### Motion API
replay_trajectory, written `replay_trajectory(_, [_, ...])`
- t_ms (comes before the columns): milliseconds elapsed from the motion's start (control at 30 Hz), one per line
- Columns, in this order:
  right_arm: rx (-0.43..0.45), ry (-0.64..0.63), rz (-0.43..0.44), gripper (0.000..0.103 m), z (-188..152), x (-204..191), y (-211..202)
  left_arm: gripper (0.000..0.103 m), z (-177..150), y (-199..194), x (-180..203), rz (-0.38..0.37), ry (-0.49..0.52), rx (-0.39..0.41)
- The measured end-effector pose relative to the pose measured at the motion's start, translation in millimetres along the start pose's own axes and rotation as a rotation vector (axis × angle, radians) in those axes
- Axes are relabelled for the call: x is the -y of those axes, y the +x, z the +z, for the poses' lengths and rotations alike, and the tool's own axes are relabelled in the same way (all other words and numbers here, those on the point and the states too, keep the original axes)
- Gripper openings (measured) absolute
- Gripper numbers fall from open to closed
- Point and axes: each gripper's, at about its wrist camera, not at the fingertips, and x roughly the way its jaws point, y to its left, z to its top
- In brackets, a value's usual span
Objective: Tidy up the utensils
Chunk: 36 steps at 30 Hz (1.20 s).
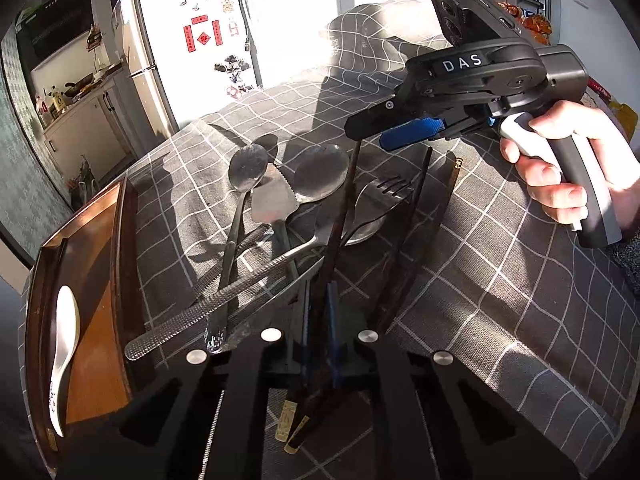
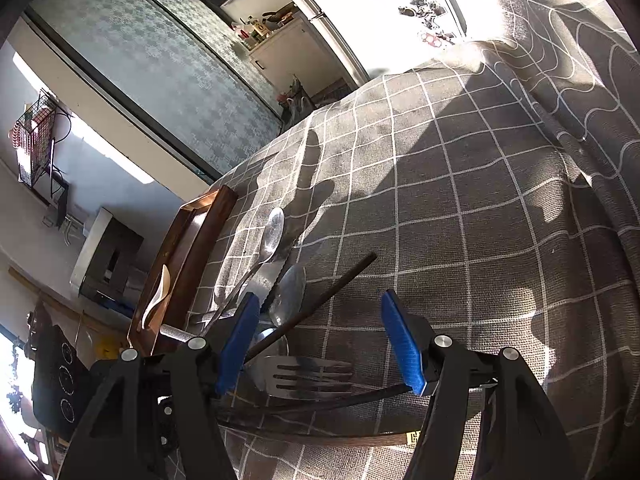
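dark slim chopstick (image 1: pixel 340 224), pinched, left tongs (image 1: pixel 318 320)

Home kitchen/dining area. Ahead of my left claw, far left: fridge (image 1: pixel 192 40) w/ red magnets, counter (image 1: pixel 76 96) w/ bottles & a wok, range hood (image 1: pixel 52 20) above. Under both claws: table w/ grey checked cloth (image 1: pixel 500 280).

Grey cloth with a white grid (image 1: pixel 500 280) covers the bench, bearing silver metal spoons (image 1: pixel 246 168), dark brown wooden chopsticks (image 1: pixel 344 216), a white ceramic spoon (image 1: pixel 66 344) in a brown wooden tray (image 1: pixel 100 240).
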Motion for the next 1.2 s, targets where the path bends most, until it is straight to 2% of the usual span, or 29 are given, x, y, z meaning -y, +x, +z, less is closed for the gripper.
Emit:
replay_trajectory(233, [-0.026,0.069,0.06,0.064,3,-2,13,0.007,7,-21,0,-0.018,-0.029,0.057])
replay_trajectory(400, [0.008,0.095,0.1,0.064,7,-6,8,0.007,9,-27,10,-0.034,-0.025,0.075])
replay_trajectory(467, [0.003,0.091,0.096,0.061,8,-9,8,0.007,9,-31,13,-0.048,-0.023,0.087])
replay_trajectory(500, [-0.005,0.089,0.082,0.057,8,-10,9,0.007,9,-33,14,-0.051,-0.026,0.099])
replay_trajectory(567, [-0.003,0.097,0.077,0.041,7,-11,9,0.007,10,-37,15,-0.062,-0.026,0.106])
replay_trajectory(600, [0.006,0.1,0.07,0.027,7,-12,8,0.007,10,-39,16,-0.06,-0.023,0.107])
replay_trajectory(633, [0.015,0.1,0.071,0.019,7,-13,6,0.007,10,-40,17,-0.057,-0.022,0.107])
replay_trajectory(667, [0.021,0.102,0.079,0.017,8,-14,4,0.007,10,-43,16,-0.059,-0.022,0.111])
replay_trajectory(933, [0.054,0.018,0.082,0.015,17,-66,2,0.007,2,-71,-3,-0.008,-0.044,0.161])
replay_trajectory(1200, [0.055,-0.052,0.146,0.013,33,-129,44,0.007,-23,-87,-63,0.099,-0.133,0.173])
